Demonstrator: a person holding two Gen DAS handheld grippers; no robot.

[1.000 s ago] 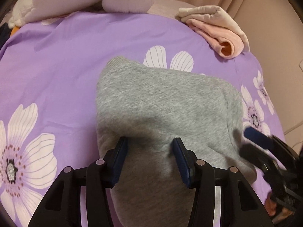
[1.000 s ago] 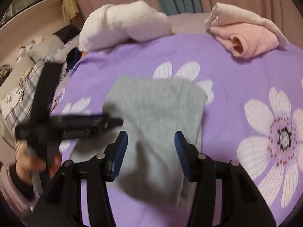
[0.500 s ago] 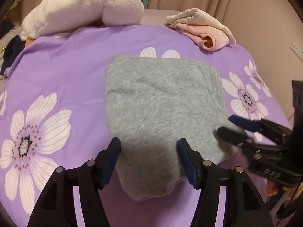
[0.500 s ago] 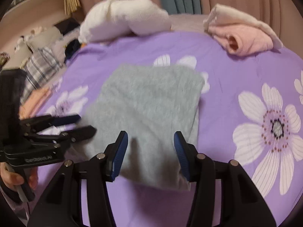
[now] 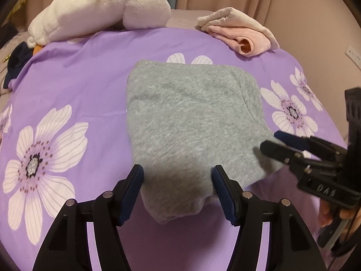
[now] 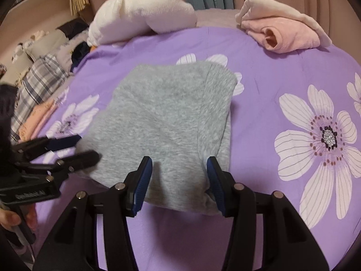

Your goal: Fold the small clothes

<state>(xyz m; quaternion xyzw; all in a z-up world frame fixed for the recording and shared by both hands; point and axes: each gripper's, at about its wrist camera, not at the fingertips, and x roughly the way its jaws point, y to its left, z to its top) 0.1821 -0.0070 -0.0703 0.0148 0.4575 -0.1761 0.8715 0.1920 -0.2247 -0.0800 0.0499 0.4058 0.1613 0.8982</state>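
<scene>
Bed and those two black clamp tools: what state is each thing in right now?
Grey garment: folded, lying flat on the bedspread.
Pink garment: folded, at the far edge.
White plush pillow: lying at the head.
Purple bedspread: spread out.
Left gripper: open, empty, above the grey garment's near edge.
Right gripper: open, empty.

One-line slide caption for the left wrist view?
Folded grey garment on purple flowered bedspread, left gripper and right gripper open at its near edge.
</scene>
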